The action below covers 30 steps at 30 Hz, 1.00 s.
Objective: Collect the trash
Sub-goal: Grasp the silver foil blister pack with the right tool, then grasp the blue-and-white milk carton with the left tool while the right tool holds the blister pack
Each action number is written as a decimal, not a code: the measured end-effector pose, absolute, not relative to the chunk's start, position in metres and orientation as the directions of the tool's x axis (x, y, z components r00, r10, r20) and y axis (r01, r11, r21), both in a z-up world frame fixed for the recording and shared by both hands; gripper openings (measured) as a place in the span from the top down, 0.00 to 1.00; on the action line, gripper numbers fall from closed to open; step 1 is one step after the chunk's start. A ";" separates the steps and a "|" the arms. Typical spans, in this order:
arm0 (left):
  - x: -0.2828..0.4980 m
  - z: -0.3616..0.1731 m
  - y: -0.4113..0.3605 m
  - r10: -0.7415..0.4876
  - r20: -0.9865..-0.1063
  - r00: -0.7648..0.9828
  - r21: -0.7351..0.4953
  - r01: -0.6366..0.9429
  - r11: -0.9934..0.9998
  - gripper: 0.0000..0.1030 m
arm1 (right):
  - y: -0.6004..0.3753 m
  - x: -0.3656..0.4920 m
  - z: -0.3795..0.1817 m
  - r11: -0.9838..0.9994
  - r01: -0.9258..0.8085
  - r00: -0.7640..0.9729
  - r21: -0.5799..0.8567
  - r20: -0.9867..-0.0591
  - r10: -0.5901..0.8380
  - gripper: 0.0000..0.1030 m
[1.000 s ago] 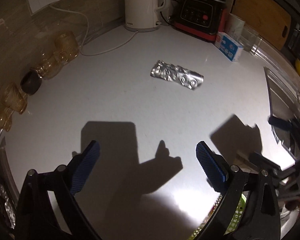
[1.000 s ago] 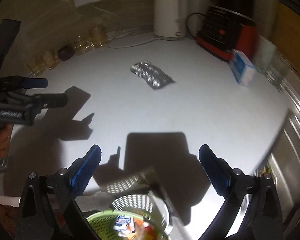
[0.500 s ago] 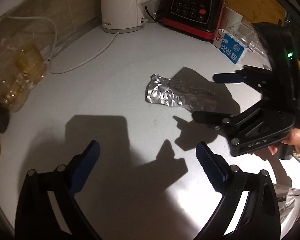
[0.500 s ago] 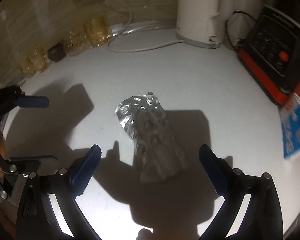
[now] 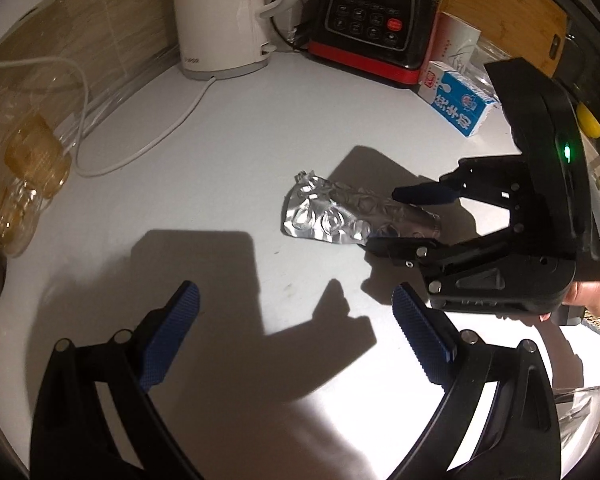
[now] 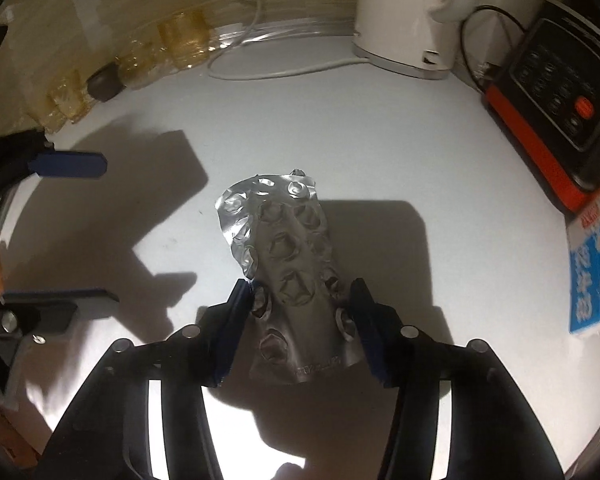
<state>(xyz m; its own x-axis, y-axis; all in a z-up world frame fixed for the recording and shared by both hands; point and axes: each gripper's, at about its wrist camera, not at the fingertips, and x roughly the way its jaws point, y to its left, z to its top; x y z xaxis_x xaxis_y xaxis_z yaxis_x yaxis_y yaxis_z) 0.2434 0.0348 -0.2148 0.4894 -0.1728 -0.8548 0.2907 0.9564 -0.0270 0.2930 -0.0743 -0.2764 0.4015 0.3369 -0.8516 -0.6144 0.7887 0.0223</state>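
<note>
A crumpled silver foil blister pack (image 6: 286,268) lies on the white counter. My right gripper (image 6: 300,300) has closed its blue pads against both long sides of the pack's near end. In the left wrist view the pack (image 5: 332,216) lies at centre right, with the right gripper (image 5: 388,218) around its right end. My left gripper (image 5: 296,320) is open and empty, low over the counter, a short way in front of the pack.
A white kettle (image 5: 220,16) with its cord, a black-and-red appliance (image 5: 374,24) and a blue-and-white carton (image 5: 458,100) stand along the back. Amber glasses (image 5: 32,160) line the left wall. A wooden board (image 5: 508,4) leans at the back right.
My right gripper moved forward over the blister pack and closed on its near end. My left gripper advanced a little toward the pack and stayed open.
</note>
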 end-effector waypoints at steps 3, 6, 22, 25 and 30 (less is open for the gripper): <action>0.245 -0.211 0.024 -0.179 -0.851 0.495 -0.023 0.305 0.952 0.10 | -0.088 0.288 -0.277 0.815 -0.578 0.415 0.037 -0.847 0.332 0.52; 0.246 -0.208 0.011 -0.189 -0.846 0.499 -0.023 0.320 0.947 0.10 | -0.113 0.280 -0.272 0.859 -0.508 0.448 0.069 -0.830 0.332 0.53; 0.282 -0.183 -0.114 -0.304 -0.823 0.479 -0.103 0.400 0.911 0.10 | -0.254 0.218 -0.257 0.977 -0.128 0.595 0.169 -0.775 0.212 0.58; 0.282 -0.192 -0.114 -0.283 -0.836 0.470 -0.090 0.392 0.916 0.10 | -0.257 0.217 -0.261 0.977 -0.135 0.586 0.165 -0.782 0.213 0.60; 0.282 -0.204 -0.106 -0.265 -0.852 0.452 -0.096 0.363 0.927 0.10 | -0.252 0.212 -0.269 0.978 -0.157 0.563 0.140 -0.801 0.205 0.59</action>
<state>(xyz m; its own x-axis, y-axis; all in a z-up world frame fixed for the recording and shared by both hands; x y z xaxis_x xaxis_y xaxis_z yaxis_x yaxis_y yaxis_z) 0.2817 -0.1055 -0.2036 0.4518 -0.2647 -0.8519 0.3629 0.9269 -0.0955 0.2119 -0.2515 -0.2685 0.5625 0.2050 -0.8010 -0.1566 0.9777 0.1403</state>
